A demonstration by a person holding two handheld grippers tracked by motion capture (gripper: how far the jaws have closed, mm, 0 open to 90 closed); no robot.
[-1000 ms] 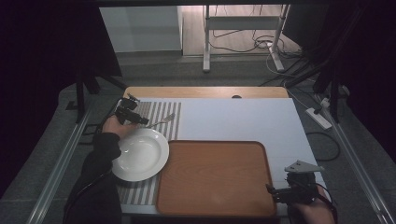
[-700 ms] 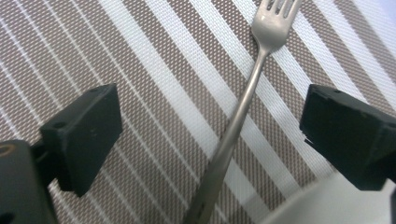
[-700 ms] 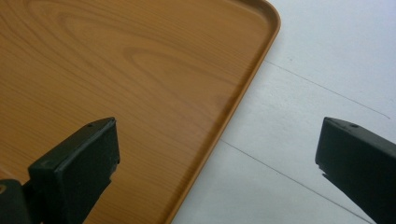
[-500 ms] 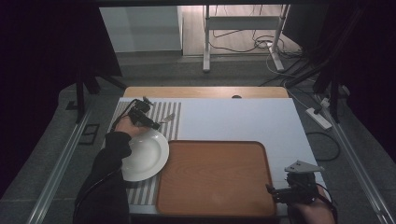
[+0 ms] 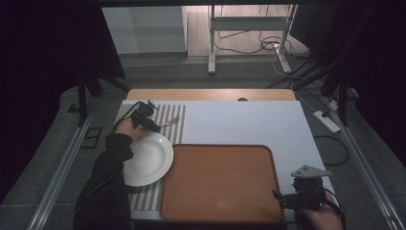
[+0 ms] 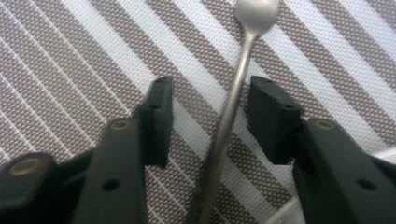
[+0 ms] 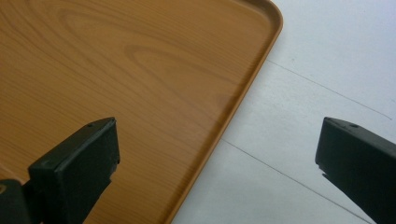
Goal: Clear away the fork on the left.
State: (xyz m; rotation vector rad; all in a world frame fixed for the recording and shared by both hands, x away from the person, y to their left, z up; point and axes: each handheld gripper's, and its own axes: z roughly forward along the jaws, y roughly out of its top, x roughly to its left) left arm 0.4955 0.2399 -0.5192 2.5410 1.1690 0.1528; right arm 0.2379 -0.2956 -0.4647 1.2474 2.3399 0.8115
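Currently the left gripper (image 6: 208, 119) is held low over the striped placemat (image 6: 79, 60), jaws parted and straddling the handle of a metal utensil (image 6: 233, 98); no jaw contact is seen yet, and the handle sits closer to the right-hand jaw in the left gripper view. The utensil's head is cut off at the top edge, so spoon or fork cannot be told. In the high view the left gripper (image 5: 143, 117) is placed at the far end of the placemat (image 5: 167, 115), just beyond a white plate (image 5: 146, 158); the plate's rim is glimpsed at the lower right corner of the left gripper view. The right gripper (image 7: 215, 154) is spread wide, nothing held, hovering over the corner of the wooden tray (image 7: 116, 70) and the white table (image 7: 327, 56).

Likely next: closing on the handle. Risks judged: the thin, smooth handle may be pinched off-centre and pivot or slip; the flat-lying metal may be pressed into the mat instead of lifted; the plate rim may be clipped if the utensil is swung sideways.
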